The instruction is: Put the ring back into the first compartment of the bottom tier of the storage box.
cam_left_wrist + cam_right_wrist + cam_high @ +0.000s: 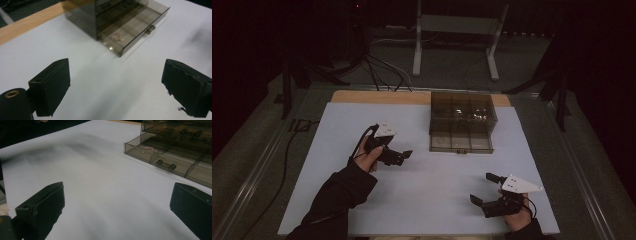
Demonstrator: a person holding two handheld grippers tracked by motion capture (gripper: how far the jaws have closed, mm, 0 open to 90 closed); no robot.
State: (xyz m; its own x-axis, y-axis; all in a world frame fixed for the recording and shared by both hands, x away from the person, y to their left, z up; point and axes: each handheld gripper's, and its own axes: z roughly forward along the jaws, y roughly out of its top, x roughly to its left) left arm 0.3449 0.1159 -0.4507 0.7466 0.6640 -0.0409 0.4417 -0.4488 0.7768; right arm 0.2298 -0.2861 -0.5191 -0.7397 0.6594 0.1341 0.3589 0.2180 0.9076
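A smoky, see-through drawer box (463, 112) stands at the back of the white table top (427, 200). Its lowest drawer (460, 142) is pulled out toward me. In the left gripper view a small pinkish item (117, 37) lies in the drawer (135, 30) behind its front wall. The right gripper view shows the drawer (160, 152) with its handle (165, 165) and the pinkish item (148, 148). My left gripper (402, 157) (115, 85) hovers open, left of the drawer. My right gripper (482, 188) (117, 207) is open near the front right edge. Both hold nothing.
A strip of bare wood (377, 96) runs along the table's far edge behind the white sheet. Beyond it stand a white frame (457, 30) and cables (382, 70) on the dark floor. A dark sleeve (337, 200) comes in at the lower left.
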